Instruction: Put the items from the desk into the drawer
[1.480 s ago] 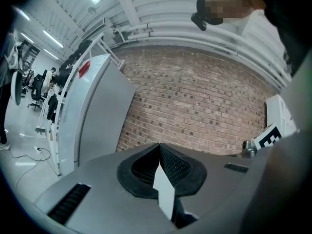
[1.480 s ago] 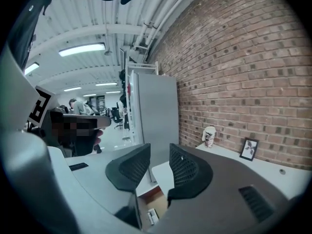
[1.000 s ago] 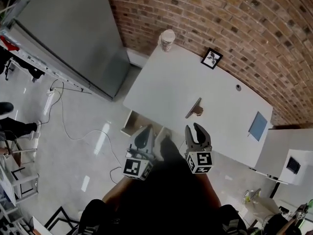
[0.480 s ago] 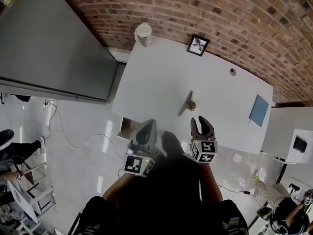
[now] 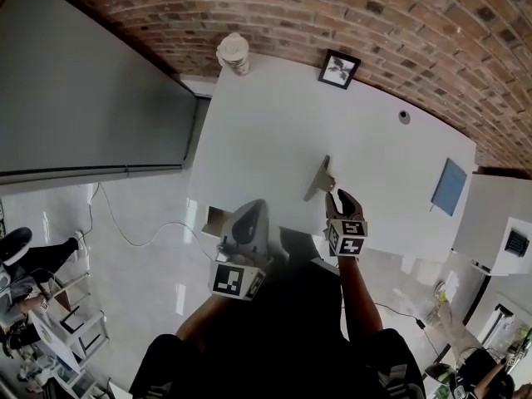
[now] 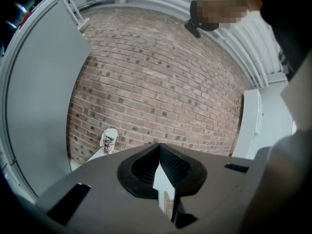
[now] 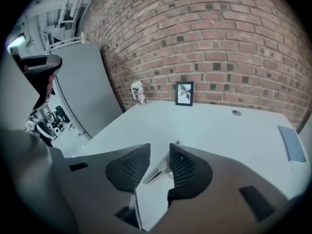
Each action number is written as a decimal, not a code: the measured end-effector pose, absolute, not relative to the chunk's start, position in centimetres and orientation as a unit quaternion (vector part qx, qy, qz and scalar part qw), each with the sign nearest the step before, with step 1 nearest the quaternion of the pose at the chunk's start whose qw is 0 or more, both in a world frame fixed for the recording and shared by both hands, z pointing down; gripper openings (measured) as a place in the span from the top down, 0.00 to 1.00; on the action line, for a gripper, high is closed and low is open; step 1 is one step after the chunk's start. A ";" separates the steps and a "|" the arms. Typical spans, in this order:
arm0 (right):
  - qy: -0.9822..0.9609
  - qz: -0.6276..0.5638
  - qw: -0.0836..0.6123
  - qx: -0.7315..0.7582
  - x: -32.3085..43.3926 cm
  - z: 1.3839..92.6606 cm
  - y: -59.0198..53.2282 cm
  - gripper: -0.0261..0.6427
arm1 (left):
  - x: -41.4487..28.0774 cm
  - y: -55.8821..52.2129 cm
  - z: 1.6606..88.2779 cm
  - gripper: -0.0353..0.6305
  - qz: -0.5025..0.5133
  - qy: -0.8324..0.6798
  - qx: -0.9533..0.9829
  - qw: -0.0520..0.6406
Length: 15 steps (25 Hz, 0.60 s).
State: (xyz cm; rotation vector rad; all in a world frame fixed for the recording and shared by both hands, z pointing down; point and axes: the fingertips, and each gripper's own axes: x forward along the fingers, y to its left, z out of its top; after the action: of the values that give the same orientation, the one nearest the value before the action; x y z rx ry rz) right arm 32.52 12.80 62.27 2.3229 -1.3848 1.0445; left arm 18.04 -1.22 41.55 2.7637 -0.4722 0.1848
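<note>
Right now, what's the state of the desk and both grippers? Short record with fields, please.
desk: white, against a brick wall
items on desk: cup, far left corner; picture frame by the wall; blue pad at right; metal piece near the front
left gripper: jaws together, empty
right gripper: jaws apart, metal piece ahead in the gap, not gripped
</note>
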 end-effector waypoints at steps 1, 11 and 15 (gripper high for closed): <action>-0.470 0.369 0.119 0.793 32.8 63.2 12.8 0.80 | 18.4 -1.4 41.7 0.94 0.068 -0.166 0.970 0.166; -0.433 0.468 0.103 0.764 35.0 69.9 13.2 0.76 | 21.0 -3.2 43.0 0.94 0.085 -0.174 0.965 0.176; -0.425 0.502 0.092 0.748 34.7 72.3 13.4 0.75 | 21.0 -3.7 43.6 0.94 0.094 -0.182 0.963 0.177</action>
State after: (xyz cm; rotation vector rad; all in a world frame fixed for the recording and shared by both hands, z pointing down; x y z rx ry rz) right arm 34.67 13.44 72.34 2.2208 -1.2614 1.4904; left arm 21.01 -3.70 43.62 2.7252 -0.5160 0.2672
